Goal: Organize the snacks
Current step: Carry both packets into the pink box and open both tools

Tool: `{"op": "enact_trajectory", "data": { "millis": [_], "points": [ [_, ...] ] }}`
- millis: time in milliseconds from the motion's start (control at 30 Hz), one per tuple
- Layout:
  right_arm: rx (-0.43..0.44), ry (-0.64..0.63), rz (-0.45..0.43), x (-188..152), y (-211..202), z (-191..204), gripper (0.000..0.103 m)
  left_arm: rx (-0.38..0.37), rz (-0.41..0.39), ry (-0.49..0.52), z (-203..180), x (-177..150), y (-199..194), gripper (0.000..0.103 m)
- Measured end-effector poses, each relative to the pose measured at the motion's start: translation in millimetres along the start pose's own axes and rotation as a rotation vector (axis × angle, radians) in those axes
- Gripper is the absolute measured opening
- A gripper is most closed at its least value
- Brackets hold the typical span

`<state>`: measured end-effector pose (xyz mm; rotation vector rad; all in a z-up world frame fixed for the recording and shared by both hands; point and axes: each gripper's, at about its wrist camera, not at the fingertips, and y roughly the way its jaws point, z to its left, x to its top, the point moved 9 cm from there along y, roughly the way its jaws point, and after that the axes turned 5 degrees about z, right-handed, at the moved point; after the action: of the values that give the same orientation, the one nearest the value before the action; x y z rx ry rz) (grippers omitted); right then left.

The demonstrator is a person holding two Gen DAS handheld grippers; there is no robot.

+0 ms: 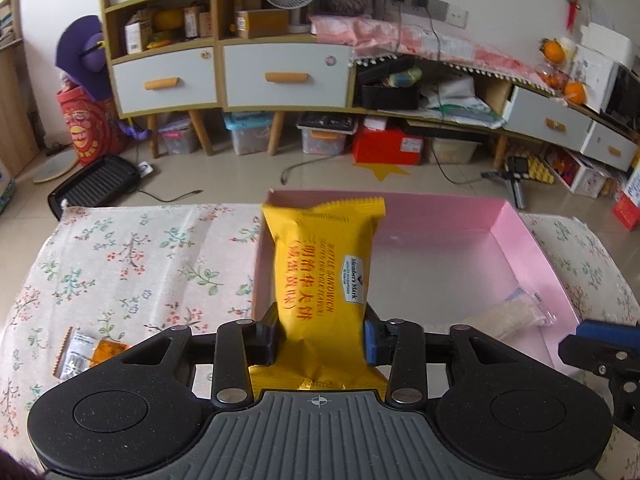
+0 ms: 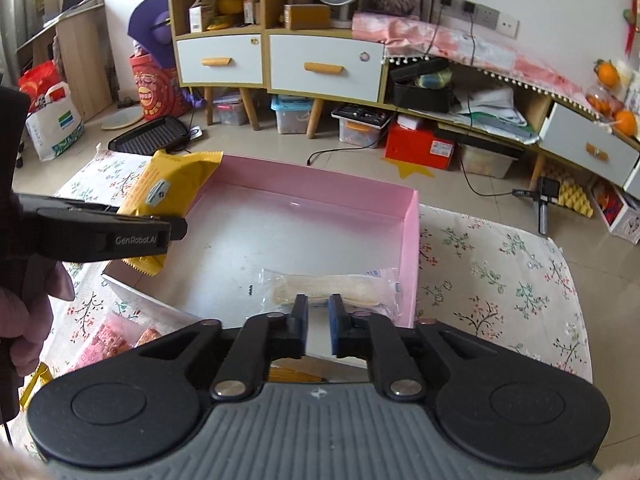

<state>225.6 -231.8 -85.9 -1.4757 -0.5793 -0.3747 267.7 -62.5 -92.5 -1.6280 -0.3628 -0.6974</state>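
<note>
Carrying the yellow wafer pack (image 1: 324,280) over the left edge of the pink box (image 1: 516,232), left gripper (image 1: 320,336) pinching its lower end — right gripper (image 2: 318,320) narrowed on nothing above the clear-wrapped snack (image 2: 324,286) inside — next, probably lowering and releasing.

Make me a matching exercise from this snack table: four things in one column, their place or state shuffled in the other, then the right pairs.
Things
1. yellow wafer packet
2. clear cracker packet
3. pink box
4. small orange sachet

Place or state
A. lying flat on the box floor
B. open-topped, sitting on the floral tablecloth
C. held between the fingers of the left gripper, over the box's left wall
D. on the cloth, outside the box to its left

Pairs: 1-C, 2-A, 3-B, 4-D
</note>
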Motion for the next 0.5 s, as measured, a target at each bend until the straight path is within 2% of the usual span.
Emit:
{"op": "enact_trajectory", "data": {
  "millis": [67,133,200,367,500],
  "points": [
    [-0.007,0.003,0.004,0,2,-1,0.016,0.008,0.007,0.024,-3,-2,1,0.049],
    [-0.017,0.001,0.004,-1,3,-1,0.018,0.026,-0.008,0.048,-5,-3,-2,0.069],
    [-0.022,-0.003,0.012,-3,5,0,0.026,0.027,-0.015,0.063,-6,-4,-5,0.073],
    [-0.034,-0.007,0.012,-4,4,0,0.038,0.026,-0.014,0.083,-9,-6,-14,0.081],
    [-0.046,-0.011,0.01,-5,3,-1,0.053,0.023,-0.014,0.082,-8,-9,-24,0.089]
  ]
}}
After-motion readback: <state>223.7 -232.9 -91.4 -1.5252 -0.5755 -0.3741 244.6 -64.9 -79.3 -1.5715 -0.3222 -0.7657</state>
